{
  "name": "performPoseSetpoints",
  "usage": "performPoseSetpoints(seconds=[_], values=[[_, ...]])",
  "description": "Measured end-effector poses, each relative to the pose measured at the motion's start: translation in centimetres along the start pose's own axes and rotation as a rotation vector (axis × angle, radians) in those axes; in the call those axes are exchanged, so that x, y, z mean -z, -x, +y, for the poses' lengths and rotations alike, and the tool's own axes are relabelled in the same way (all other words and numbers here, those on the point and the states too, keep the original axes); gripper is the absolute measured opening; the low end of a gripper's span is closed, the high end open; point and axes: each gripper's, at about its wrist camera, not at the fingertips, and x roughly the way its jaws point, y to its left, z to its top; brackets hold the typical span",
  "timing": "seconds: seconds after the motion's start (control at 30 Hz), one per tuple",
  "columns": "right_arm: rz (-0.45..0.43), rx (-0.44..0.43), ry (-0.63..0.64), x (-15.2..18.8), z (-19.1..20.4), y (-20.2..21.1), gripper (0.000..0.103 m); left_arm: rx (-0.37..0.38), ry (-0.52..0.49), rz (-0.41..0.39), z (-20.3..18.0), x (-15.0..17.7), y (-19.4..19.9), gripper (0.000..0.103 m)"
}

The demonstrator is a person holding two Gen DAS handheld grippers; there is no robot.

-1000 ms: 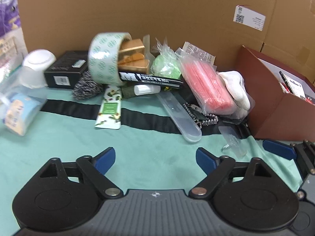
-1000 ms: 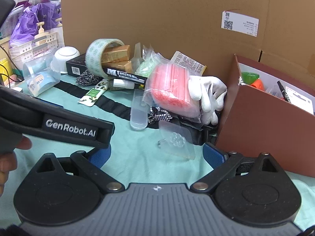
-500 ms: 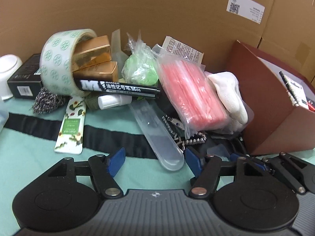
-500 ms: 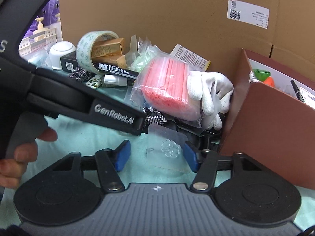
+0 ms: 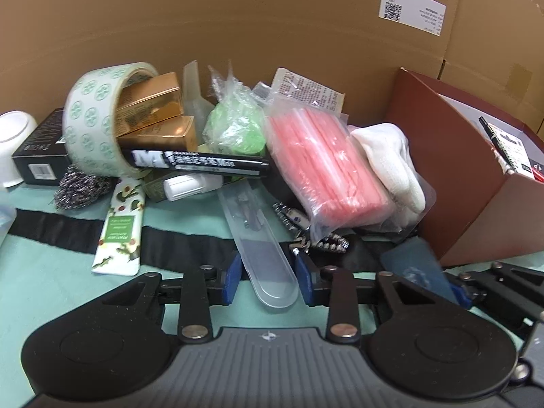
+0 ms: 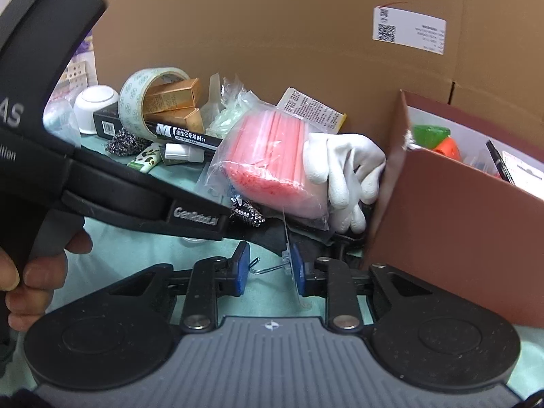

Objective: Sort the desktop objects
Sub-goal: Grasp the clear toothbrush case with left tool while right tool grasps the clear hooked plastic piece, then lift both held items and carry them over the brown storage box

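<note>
My left gripper (image 5: pixel 268 277) has its blue pads on both sides of the near end of a long clear plastic case (image 5: pixel 261 248) that lies on the green cloth; I cannot see whether they press it. My right gripper (image 6: pixel 267 270) stands half closed around a small clear bag with a wire hook (image 6: pixel 272 265), tilted up against the right pad. Behind lie a pink straw pack (image 5: pixel 326 166), a white glove (image 5: pixel 391 163), a marker box (image 5: pixel 197 163) and a tape roll (image 5: pixel 91 115).
A dark red box (image 6: pixel 452 224) with pens and toys stands at the right, close to my right gripper. A cardboard wall (image 5: pixel 272 34) closes the back. The left gripper's body (image 6: pixel 102 176) crosses the right wrist view. A white bowl (image 6: pixel 95 105) sits far left.
Both grippers moved forward into the pile and narrowed their jaws. The left one came around the clear case; the right one came around the small clear bag, which tipped up.
</note>
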Motion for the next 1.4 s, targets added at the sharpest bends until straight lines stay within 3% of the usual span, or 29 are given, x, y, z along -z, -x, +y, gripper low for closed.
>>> performPoseSetpoints(seconds=[0.37,0.77,0.97,1.27,1.37,1.4], values=[[-0.023,-0.03,0.008,0.3,1.2,3.9,0.025,-0.033,0.057,0.01,1.5,1.8,2.5,0.028],[-0.047,-0.071,0.041,0.7,3.0,7.5,0.025,-0.019,0.06,0.003,2.0,5.2,6.3,0.027],[-0.04,-0.087,0.041,1.2,3.0,8.0,0.025,-0.018,0.117,0.004,3.5,5.8,6.5,0.028],[-0.024,-0.089,0.02,1.6,2.3,7.5,0.025,-0.028,0.078,-0.013,3.6,4.8,5.2,0.054],[-0.023,-0.09,0.01,1.7,2.1,7.4,0.025,-0.045,0.053,-0.019,3.6,4.3,4.5,0.054],[-0.022,-0.092,0.007,1.7,2.1,7.4,0.025,-0.056,0.031,-0.015,3.3,4.2,4.3,0.048]])
